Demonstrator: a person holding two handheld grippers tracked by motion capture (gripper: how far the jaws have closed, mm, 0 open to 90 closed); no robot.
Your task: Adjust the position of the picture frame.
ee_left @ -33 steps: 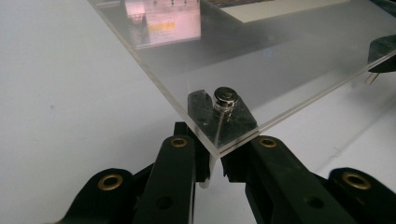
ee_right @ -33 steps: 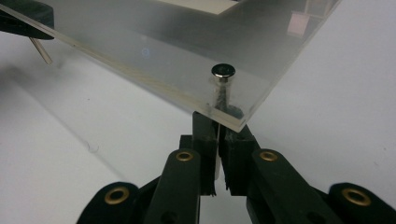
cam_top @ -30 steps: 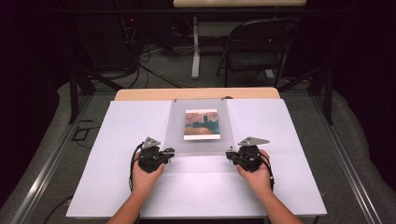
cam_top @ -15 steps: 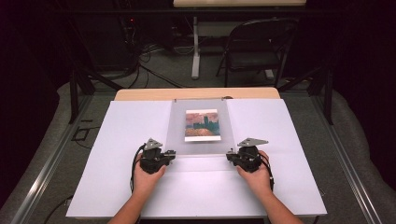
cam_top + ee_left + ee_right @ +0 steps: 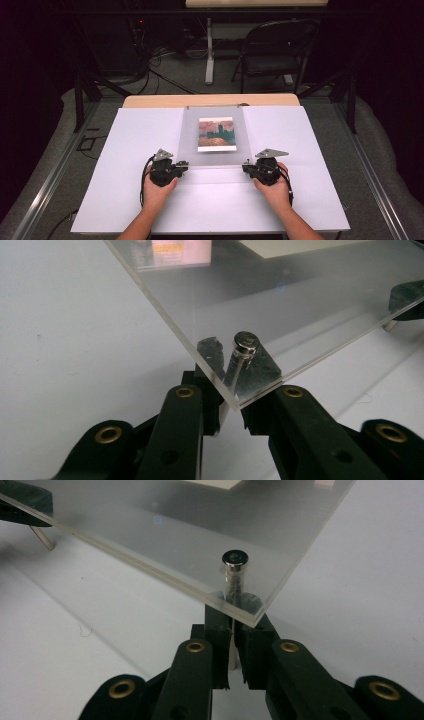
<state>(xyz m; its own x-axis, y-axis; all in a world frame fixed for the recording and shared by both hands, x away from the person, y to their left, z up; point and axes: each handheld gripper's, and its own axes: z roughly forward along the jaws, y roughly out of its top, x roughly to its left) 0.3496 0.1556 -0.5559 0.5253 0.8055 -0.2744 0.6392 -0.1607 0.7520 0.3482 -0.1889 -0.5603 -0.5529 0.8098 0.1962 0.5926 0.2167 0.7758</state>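
Note:
A clear acrylic sheet lies over a small landscape picture in the middle of the white table. My left gripper is at the sheet's near left corner and my right gripper at its near right corner. In the left gripper view a metal pin runs down through the sheet's corner between the jaws of my left gripper, which have just been opening; a thin gap shows beside the pin. In the right gripper view my right gripper is shut on a like pin under the corner.
White board covers the tabletop on both sides of the sheet. A wooden strip runs along the table's far edge. Behind it stand a folding chair and a table leg on a dark floor with cables.

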